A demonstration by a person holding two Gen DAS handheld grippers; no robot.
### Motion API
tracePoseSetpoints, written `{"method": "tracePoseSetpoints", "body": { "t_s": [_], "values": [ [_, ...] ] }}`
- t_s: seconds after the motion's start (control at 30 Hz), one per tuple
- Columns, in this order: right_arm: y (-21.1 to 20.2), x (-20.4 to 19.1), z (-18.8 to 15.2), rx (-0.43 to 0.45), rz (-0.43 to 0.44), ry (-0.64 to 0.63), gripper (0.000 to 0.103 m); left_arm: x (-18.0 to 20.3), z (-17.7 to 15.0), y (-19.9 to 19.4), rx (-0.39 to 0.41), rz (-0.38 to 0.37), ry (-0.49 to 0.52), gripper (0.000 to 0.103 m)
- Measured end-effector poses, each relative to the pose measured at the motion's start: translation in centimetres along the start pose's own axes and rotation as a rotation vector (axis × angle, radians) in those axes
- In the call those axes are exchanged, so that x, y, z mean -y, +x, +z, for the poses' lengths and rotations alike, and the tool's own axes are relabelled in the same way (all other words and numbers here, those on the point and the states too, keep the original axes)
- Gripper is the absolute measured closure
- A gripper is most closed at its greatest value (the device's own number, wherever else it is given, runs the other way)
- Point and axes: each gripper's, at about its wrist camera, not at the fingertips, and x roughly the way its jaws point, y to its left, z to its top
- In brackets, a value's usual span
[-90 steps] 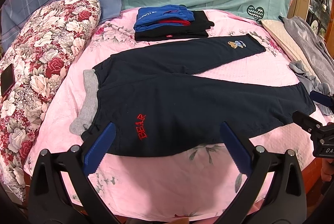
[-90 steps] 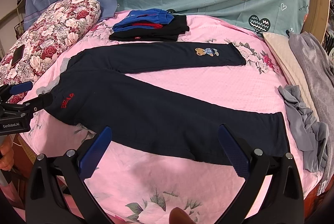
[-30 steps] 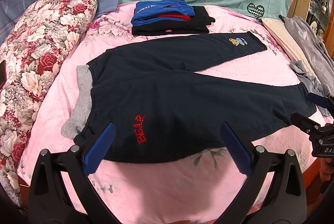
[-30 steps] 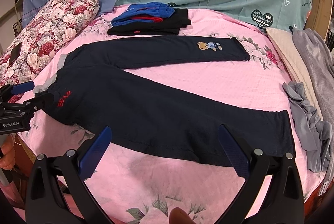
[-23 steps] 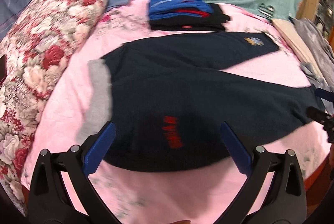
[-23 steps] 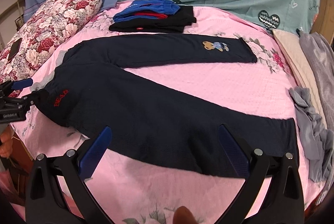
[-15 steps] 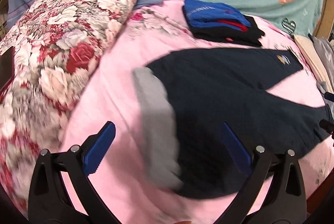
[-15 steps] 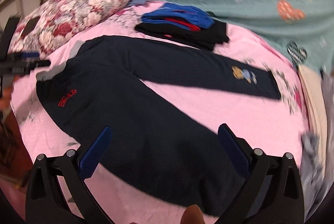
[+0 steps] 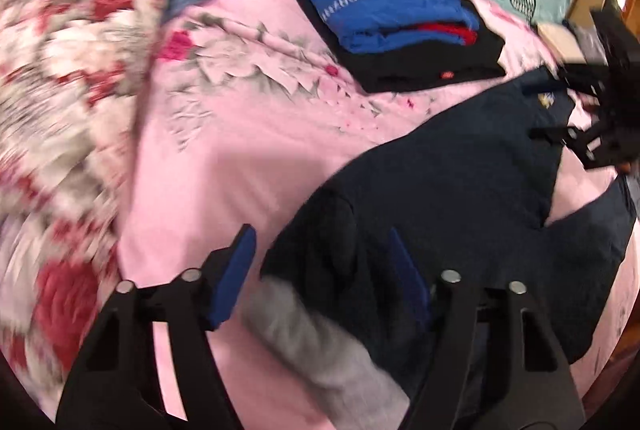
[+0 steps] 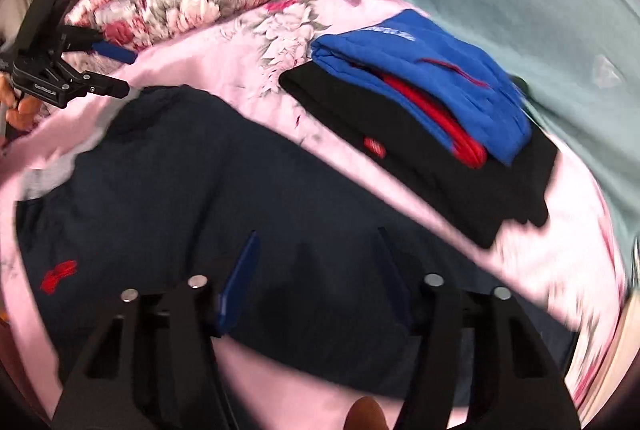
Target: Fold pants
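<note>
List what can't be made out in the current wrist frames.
- Left wrist: motion blur smears the floral pillow; the white lettering on the folded blue garment is unreadable.
- Left wrist: the left gripper is over the pants waistband; contact unclear.
- Right wrist: the right gripper is over the pants; contact unclear, and the red lettering is blurred.

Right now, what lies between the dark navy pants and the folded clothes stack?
Only bare pink floral bedsheet separates the dark navy pants from the folded clothes stack, in both views.
</note>
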Motion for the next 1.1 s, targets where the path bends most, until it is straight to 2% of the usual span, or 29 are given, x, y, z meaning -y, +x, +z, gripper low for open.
{"method": "tracePoseSetpoints", "body": {
  "t_s": [0.1, 0.2, 0.33, 0.37, 0.43, 0.47, 0.53, 0.63, 0.8, 0.9, 1.0, 1.1],
  "values": [
    [2.7, 0.7, 2.0, -0.019, 0.026, -0.064, 0.051, -0.4, 1.4, 2.5, -0.061, -0.012, 0.037, 0.055],
    [4.2, 1.5, 3.2, -0.028, 0.076, -0.105, 0.053, -0.3, 2.5, 3.8, -0.084, -0.066, 0.082, 0.056],
    [5.8, 2.3, 3.7, -0.069, 0.126, -0.166, 0.054, 0.7, 3.7, 5.3, -0.116, -0.113, 0.175, 0.052],
    [6.1, 2.5, 3.6, -0.084, 0.137, -0.169, 0.058, 0.8, 3.8, 5.7, -0.131, -0.124, 0.187, 0.052],
    [6.6, 2.6, 3.1, -0.115, 0.153, -0.184, 0.082, 1.5, 3.9, 6.5, -0.159, -0.118, 0.221, 0.053],
    [6.7, 2.5, 2.9, -0.122, 0.159, -0.195, 0.085, 1.9, 3.9, 6.6, -0.157, -0.115, 0.254, 0.054],
    [6.2, 2.2, 2.4, -0.111, 0.155, -0.216, 0.097, 2.2, 4.1, 6.6, -0.163, -0.129, 0.271, 0.075],
    [4.3, 2.3, 2.1, -0.066, 0.14, -0.198, 0.098, 2.3, 4.1, 6.0, -0.154, -0.146, 0.249, 0.082],
    [-1.3, 0.8, 1.5, 0.017, 0.097, -0.184, 0.099, 4.2, 3.3, 2.2, -0.06, -0.111, 0.274, 0.085],
    [-6.0, -1.6, 0.3, 0.067, 0.067, -0.209, 0.099, 6.2, 1.8, -2.3, 0.028, -0.076, 0.321, 0.086],
    [-10.1, -5.1, -1.6, 0.094, 0.041, -0.252, 0.099, 8.3, -0.7, -6.9, 0.103, -0.05, 0.388, 0.086],
    [-12.8, -8.8, -4.4, 0.098, 0.035, -0.29, 0.099, 10.9, -4.9, -10.4, 0.148, -0.026, 0.463, 0.086]
  ]
}}
